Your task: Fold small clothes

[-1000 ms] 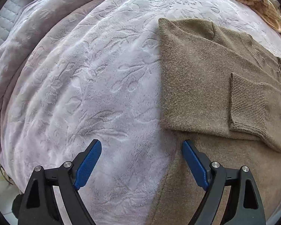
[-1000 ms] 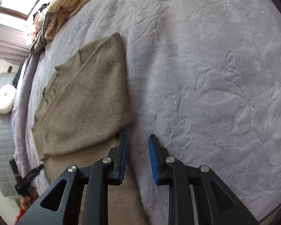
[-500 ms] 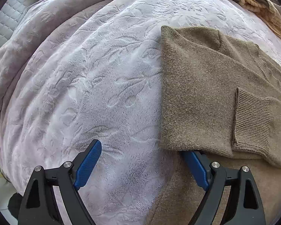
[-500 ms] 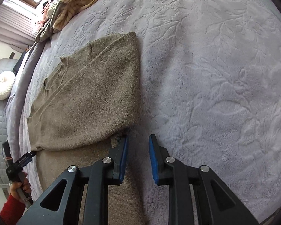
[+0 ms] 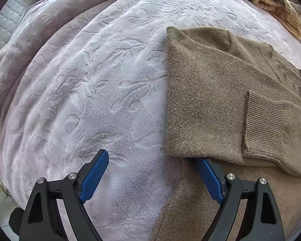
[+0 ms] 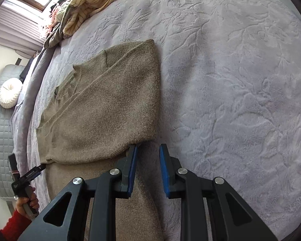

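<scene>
- A big, soft, pale purple blanket with leaf shapes pressed into it (image 5: pixel 102 92) covers the bed.
- A fuzzy brown knitted sweater (image 5: pixel 206 92) lies flat on the blanket. Its sides are folded in, and a sleeve with a ribbed cuff (image 5: pixel 262 126) lies across the top of it.
- A heap of striped cream and green clothes (image 6: pixel 84 6) sits at the far edge of the bed, well apart from the sweater.
- A round white cushion (image 6: pixel 10 94) rests beside the bed.
- The left gripper (image 5: pixel 150 172) has its blue pads spread wide and grasps nothing. One pad is over the blanket. The tip of the other is tucked under the edge of the folded sleeve.
- The right gripper (image 6: pixel 147 168) has its blue pads close together with a small gap. They hang over the sweater's edge, but pinch no cloth.
- A hand in a red sleeve (image 6: pixel 27 202) holds the handle of the left gripper.
</scene>
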Demonstrator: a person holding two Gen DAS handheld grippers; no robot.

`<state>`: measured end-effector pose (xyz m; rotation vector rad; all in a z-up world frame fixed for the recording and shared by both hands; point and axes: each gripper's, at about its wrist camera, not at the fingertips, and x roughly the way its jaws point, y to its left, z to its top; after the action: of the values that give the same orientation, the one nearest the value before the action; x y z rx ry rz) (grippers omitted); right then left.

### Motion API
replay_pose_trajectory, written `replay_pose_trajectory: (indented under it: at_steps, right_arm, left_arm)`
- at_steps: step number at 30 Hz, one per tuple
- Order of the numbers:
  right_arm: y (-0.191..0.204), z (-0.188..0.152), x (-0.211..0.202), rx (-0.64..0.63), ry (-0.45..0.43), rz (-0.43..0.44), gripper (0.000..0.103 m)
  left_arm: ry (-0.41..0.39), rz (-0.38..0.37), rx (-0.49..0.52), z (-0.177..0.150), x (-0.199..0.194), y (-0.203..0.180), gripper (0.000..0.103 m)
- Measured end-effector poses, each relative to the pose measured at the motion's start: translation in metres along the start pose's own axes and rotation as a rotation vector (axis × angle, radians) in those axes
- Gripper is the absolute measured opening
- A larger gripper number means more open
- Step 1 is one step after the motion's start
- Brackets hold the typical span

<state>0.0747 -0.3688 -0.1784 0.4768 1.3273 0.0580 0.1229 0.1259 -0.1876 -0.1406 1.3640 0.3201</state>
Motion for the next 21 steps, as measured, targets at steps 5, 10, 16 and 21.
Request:
replay_pose_trajectory:
  at_steps: [5,10,16,21]
  right_arm:
    - [0.005,0.004,0.004,-0.016,-0.057,-0.102,0.025]
    - [-0.009,0.005,0.007,-0.032,-0.044,-0.131,0.031]
    - [-0.002,-0.007,-0.014,-0.096,-0.02,-0.173,0.031]
    - [0.002,-0.004,-0.034,-0.099,-0.045,-0.142,0.021]
  left_arm:
    - [-0.025,0.046,0.005,0.005,0.002,-0.008,0.089]
    - [-0.006,0.015,-0.03,0.014,0.007,-0.001,0.089]
    - [-0.017,0.019,0.025,0.002,-0.018,0.008,0.089]
    - [-0.049,-0.056,-0.023,0.01,-0.042,0.011,0.089]
